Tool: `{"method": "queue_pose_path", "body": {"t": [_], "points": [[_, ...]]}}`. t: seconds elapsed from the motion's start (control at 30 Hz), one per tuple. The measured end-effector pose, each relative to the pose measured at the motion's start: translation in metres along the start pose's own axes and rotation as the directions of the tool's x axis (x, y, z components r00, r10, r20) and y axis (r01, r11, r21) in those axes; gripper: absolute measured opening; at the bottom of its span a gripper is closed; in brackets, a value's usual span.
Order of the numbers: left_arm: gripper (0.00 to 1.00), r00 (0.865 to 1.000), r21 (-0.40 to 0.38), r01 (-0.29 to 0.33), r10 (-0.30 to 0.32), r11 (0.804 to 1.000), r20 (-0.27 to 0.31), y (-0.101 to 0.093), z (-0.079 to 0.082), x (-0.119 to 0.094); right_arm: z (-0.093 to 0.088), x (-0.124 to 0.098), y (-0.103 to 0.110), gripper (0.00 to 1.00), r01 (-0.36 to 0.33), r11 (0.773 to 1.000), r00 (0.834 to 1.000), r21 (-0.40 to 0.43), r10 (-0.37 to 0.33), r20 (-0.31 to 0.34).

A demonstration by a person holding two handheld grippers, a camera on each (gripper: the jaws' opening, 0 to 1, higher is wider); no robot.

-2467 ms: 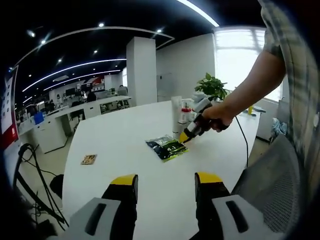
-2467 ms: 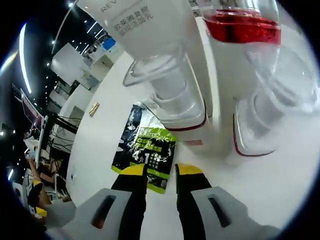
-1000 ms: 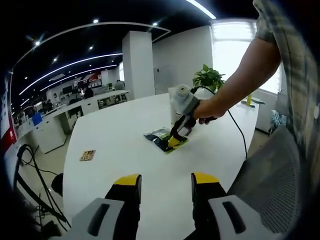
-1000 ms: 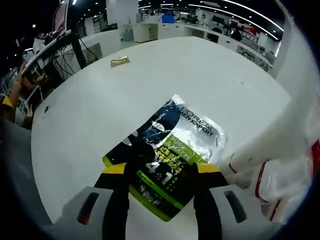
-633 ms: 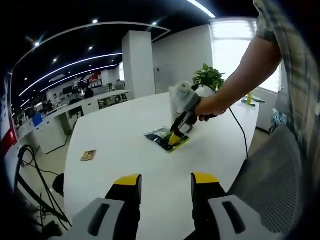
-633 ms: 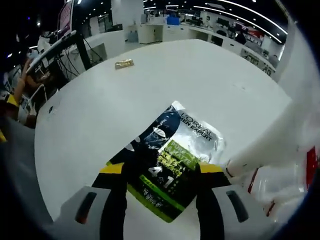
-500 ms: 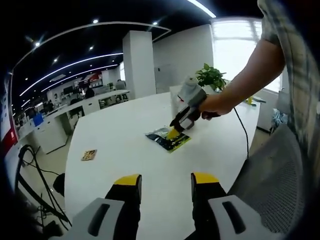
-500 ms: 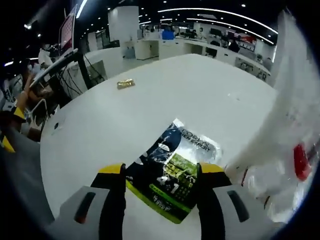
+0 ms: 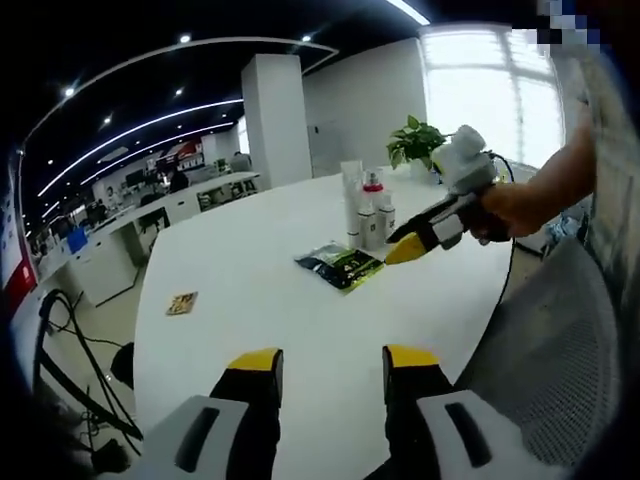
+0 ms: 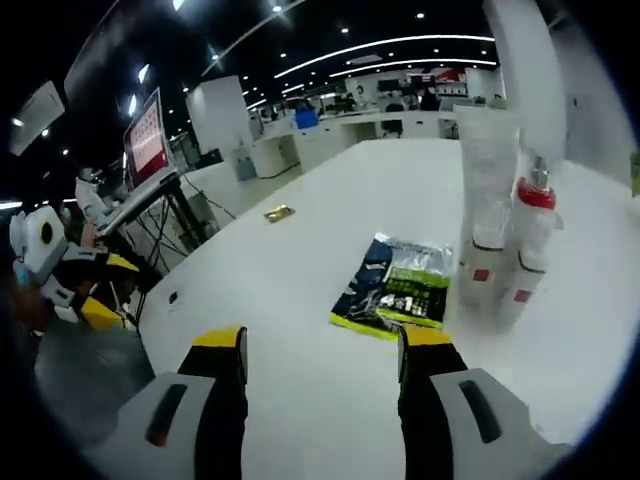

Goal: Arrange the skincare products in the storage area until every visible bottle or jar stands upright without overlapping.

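My right gripper (image 10: 320,345) hangs wide apart and empty above the table (image 10: 300,300). Just ahead lies the sachet (image 10: 393,286), print unreadable; beside it stand the tube (image 10: 485,180) and red-capped bottle (image 10: 528,235). My left gripper (image 9: 325,362) is equally wide.

open-plan office: desk rows (image 9: 190,205), monitors (image 10: 147,137).
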State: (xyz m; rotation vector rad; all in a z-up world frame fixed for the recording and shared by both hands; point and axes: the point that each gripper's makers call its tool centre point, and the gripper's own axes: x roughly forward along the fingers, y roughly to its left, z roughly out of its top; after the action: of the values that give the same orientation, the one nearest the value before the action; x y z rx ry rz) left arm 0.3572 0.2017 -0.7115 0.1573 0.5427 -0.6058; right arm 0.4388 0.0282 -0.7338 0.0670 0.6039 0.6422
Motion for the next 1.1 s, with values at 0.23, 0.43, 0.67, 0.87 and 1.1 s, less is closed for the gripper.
{"method": "queue_pose_path", "body": {"t": [0.23,0.43,0.67,0.87,1.1], "points": [[0.62,0.999,-0.225,0.044,-0.044,0.973,0.006,0.015,-0.003,0.003,0.007,-0.033,0.025,0.59,-0.011,1.000,0.997,0.006,0.011,0.072],[0.52,0.995,-0.361,0.059,-0.084,0.931,-0.055,0.031,-0.020,-0.003,0.009,-0.054,0.044,0.58,-0.013,0.999,0.994,-0.034,0.017,0.110],[0.63,0.990,-0.360,0.049,-0.094,0.931,-0.107,0.056,-0.033,0.001,-0.005,-0.060,0.064,0.56,0.009,0.971,0.999,-0.239,0.000,0.036],[0.76,0.985,-0.389,-0.016,-0.053,0.921,-0.164,0.079,-0.044,0.004,0.007,-0.059,0.065,0.49,0.094,0.889,0.992,-0.449,-0.048,0.113],[0.83,0.928,-0.235,-0.114,0.019,0.965,-0.373,0.105,-0.084,0.008,0.005,-0.058,0.070,0.50,0.079,0.897,0.993,-0.435,-0.035,0.109]]}}
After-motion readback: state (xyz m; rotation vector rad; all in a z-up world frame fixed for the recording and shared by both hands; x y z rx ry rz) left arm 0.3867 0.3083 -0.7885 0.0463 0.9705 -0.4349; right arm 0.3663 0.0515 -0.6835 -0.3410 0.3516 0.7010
